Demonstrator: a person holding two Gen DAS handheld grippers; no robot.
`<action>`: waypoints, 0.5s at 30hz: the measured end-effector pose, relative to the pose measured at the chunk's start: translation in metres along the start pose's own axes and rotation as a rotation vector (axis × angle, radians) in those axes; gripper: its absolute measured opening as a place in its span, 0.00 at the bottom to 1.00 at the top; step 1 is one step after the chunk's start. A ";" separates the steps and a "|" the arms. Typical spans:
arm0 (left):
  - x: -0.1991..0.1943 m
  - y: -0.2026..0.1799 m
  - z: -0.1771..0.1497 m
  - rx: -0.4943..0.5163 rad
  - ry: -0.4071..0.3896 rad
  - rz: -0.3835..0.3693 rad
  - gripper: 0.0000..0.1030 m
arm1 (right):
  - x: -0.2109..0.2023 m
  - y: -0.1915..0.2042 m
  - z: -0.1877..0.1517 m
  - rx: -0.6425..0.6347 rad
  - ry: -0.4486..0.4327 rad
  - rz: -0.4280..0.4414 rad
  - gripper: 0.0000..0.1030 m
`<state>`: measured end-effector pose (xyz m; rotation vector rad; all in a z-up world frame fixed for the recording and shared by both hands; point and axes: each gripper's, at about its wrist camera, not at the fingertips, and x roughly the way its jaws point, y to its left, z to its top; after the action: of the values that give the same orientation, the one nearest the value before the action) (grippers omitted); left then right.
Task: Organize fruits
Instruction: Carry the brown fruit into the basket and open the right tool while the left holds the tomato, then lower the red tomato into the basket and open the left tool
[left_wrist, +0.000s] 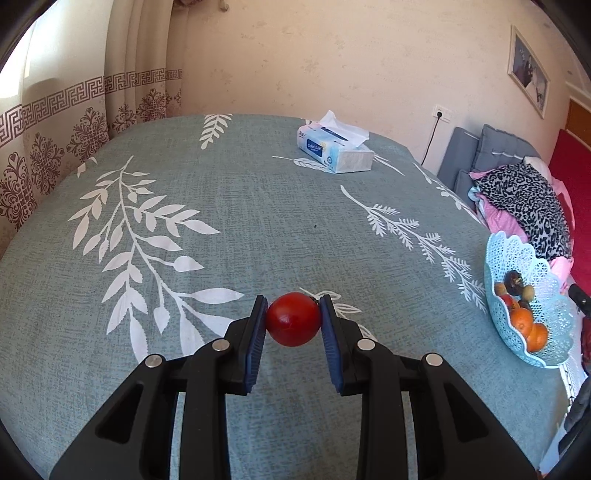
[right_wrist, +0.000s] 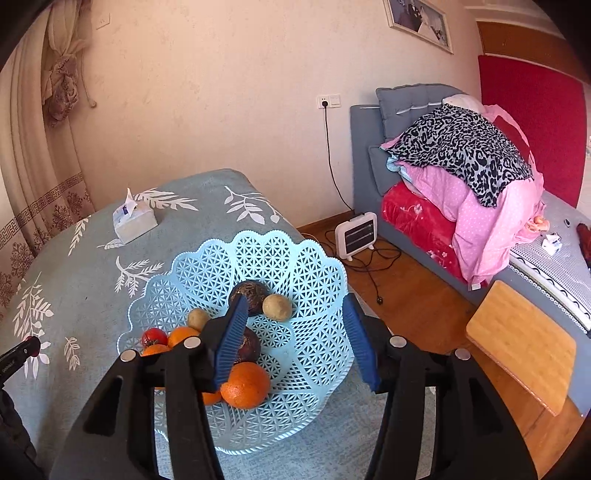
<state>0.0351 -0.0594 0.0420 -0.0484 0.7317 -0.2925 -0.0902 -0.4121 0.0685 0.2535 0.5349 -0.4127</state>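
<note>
Nearest in the left wrist view, the left hand-held gripper (left_wrist: 293, 319) is clamped on a small red fruit (left_wrist: 293, 319) (it looks like a tomato), one blue pad pressed against each side at the fruit's widest part — a hold that should keep a round, smooth thing from squirting out while it is carried. The fruit hangs above the surface (left_wrist: 229, 221), which is draped in a grey-green cloth with white leaf prints, so the step in hand is probably the carry toward the basket (left_wrist: 554, 314) at the right edge of that view.

In the right wrist view, the right hand-held gripper (right_wrist: 295, 328) is released: its pads stand apart over the pale blue lattice basket (right_wrist: 314, 266) with nothing between them. Just below lie the fruits already gathered — an orange (right_wrist: 245, 384) closest, a dark round fruit (right_wrist: 249, 345) behind the left pad, another orange (right_wrist: 183, 336) and a small red fruit (right_wrist: 154, 336) to the left, then two small tan fruits (right_wrist: 277, 307) and another dark fruit (right_wrist: 253, 291) deeper in. Most of the sorting looks done; the basket's right half is bare and could take the incoming one.

Farther off, a tissue box (left_wrist: 334, 149) sits near the far edge, apart from everything.
</note>
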 end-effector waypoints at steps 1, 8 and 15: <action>-0.001 -0.004 0.001 0.003 0.007 -0.018 0.28 | 0.000 -0.001 -0.001 0.002 0.002 0.007 0.54; -0.005 -0.049 0.012 0.068 0.032 -0.120 0.28 | -0.004 -0.015 -0.002 0.030 -0.013 0.025 0.54; -0.001 -0.112 0.019 0.170 0.055 -0.214 0.28 | -0.006 -0.039 -0.005 0.102 -0.019 0.029 0.56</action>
<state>0.0197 -0.1680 0.0730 0.0430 0.7546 -0.5616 -0.1144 -0.4431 0.0627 0.3542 0.4916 -0.4145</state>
